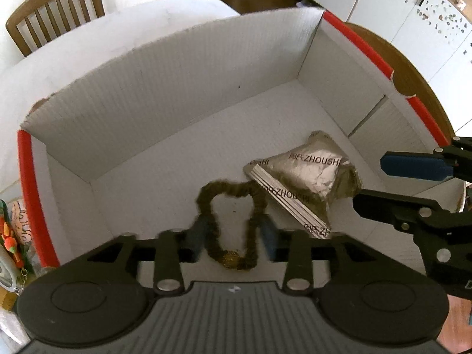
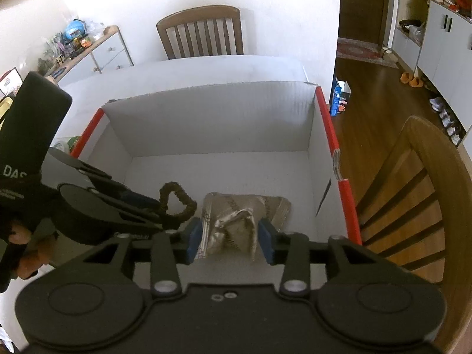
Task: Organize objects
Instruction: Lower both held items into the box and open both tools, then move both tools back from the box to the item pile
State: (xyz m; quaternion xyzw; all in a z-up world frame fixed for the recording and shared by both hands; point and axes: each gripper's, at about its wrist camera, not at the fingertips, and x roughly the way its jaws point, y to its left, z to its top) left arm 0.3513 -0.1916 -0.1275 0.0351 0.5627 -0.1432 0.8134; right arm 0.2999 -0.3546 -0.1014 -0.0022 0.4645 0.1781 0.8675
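- We see a white cardboard box with red-edged rims sitting open on a table, a wooden chair beyond it.
- A crumpled silver foil packet lies on the box floor, near the right wall.
- A dark olive scrunchie lies looped on the floor just left of the packet.
- Our left gripper is released, its blue pads apart on either side of the scrunchie loop.
- Our right gripper is spread open above the packet, not clamping it.
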